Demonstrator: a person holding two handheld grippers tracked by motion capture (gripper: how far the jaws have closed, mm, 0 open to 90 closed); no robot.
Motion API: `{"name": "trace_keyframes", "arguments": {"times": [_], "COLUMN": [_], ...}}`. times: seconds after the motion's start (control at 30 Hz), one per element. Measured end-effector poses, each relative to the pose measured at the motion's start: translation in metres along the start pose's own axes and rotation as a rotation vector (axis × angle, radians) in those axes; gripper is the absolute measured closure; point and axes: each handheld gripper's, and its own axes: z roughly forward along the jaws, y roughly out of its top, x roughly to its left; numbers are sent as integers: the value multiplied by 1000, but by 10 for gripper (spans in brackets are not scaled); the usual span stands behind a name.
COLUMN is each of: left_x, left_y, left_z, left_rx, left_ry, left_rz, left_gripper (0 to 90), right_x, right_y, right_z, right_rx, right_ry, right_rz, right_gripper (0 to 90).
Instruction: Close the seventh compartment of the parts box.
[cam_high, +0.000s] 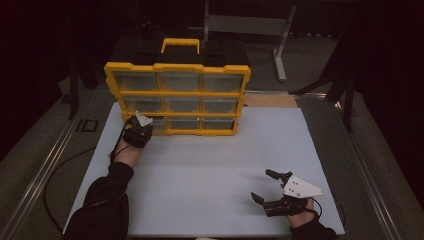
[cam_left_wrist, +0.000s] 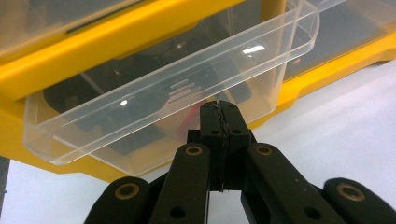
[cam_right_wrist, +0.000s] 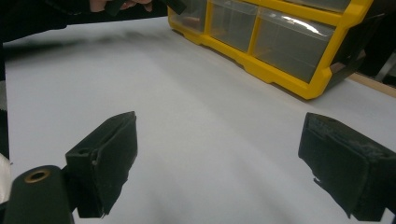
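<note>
Our left gripper (cam_left_wrist: 219, 109) is clenched on the front wall of the clear drawer (cam_left_wrist: 177, 98), pulled partly out of the bottom-left slot of the yellow nine-drawer organizer (cam_high: 177, 67). Something red lies inside that drawer. Our right gripper (cam_high: 270, 189) hangs released over the white table (cam_high: 210, 170), well apart from the organizer.

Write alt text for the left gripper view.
The left tool, jaws shut, pinches the front wall of a clear plastic drawer that is partly out of a yellow organizer. Dark items and something red lie blurred inside the drawer, above a white table.
</note>
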Motion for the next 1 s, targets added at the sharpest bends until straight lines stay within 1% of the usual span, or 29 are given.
{"name": "trace_keyframes", "arguments": {"times": [0.07, 0.43, 0.83, 0.9, 1.0], "left_x": [0, 2, 5, 6, 7], "left_y": [1, 4, 9, 10, 11], "left_z": [1, 6, 9, 10, 11], "left_rx": [-4, -1, -2, 0, 4], "left_ry": [-2, 8, 23, 27, 24], "left_rz": [-8, -7, -18, -13, -14], "left_gripper": [898, 898, 897, 897, 898], "right_x": [0, -1, -1, -1, -1], "right_y": [0, 0, -1, -1, -1], "right_z": [0, 0, 0, 0, 0], "right_rx": [1, 0, 4, 4, 3], "right_ry": [-1, 1, -1, -1, 0], "right_rz": [-1, -4, 3, 2, 3], "right_gripper": [117, 117, 118, 118, 118]}}
